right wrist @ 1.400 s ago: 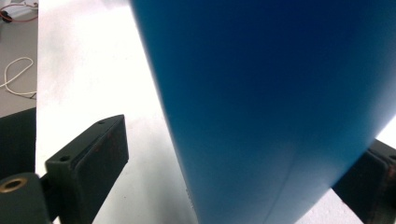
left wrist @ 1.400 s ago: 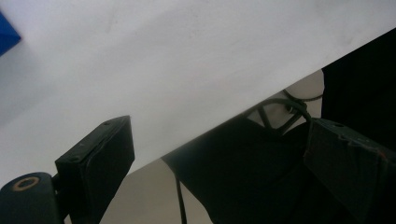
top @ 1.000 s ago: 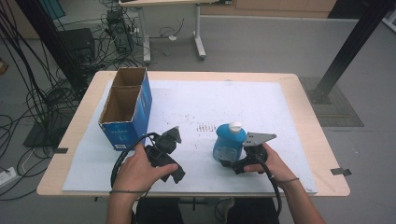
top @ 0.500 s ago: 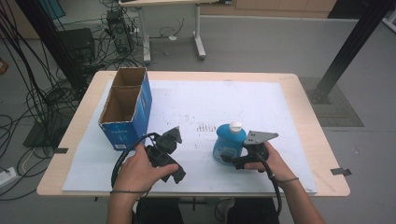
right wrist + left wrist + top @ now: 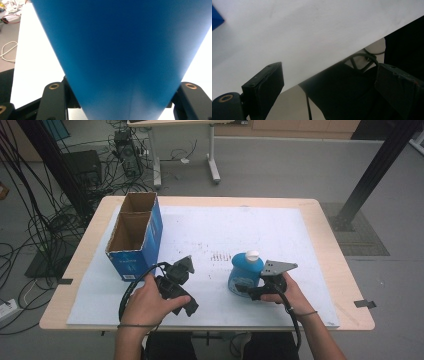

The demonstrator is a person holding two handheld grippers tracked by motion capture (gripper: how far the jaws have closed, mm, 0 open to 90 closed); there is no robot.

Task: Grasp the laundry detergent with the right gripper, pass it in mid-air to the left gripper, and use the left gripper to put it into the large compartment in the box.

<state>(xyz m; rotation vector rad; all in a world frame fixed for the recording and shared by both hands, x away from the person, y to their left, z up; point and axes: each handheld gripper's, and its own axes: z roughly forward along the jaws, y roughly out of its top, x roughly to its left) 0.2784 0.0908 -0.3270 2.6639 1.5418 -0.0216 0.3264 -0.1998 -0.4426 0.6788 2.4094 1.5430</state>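
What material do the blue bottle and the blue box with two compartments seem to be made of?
The blue bottle looks like plastic: a smooth, evenly coloured, slightly glossy body with a white cap, held between the jaws of the right gripper. The blue box appears to be cardboard: brown, matte inner walls and thin cut edges, with a printed blue outside.

The bottle (image 5: 245,272) looks like smooth blue plastic with a soft sheen, topped by a white plastic cap (image 5: 252,255); in the right gripper view its wall (image 5: 120,57) shows even and unmarked. The box (image 5: 134,237) is cardboard: raw brown and matt inside, printed blue outside. A white paper sheet (image 5: 220,227), matt and faintly speckled, covers the pale wood tabletop (image 5: 330,220), whose bare edge looks smooth. The fingers (image 5: 265,86) of the left gripper (image 5: 176,282) are matt black plastic with brass-coloured insets. A dull grey plate (image 5: 277,267) tops the right gripper (image 5: 257,287).
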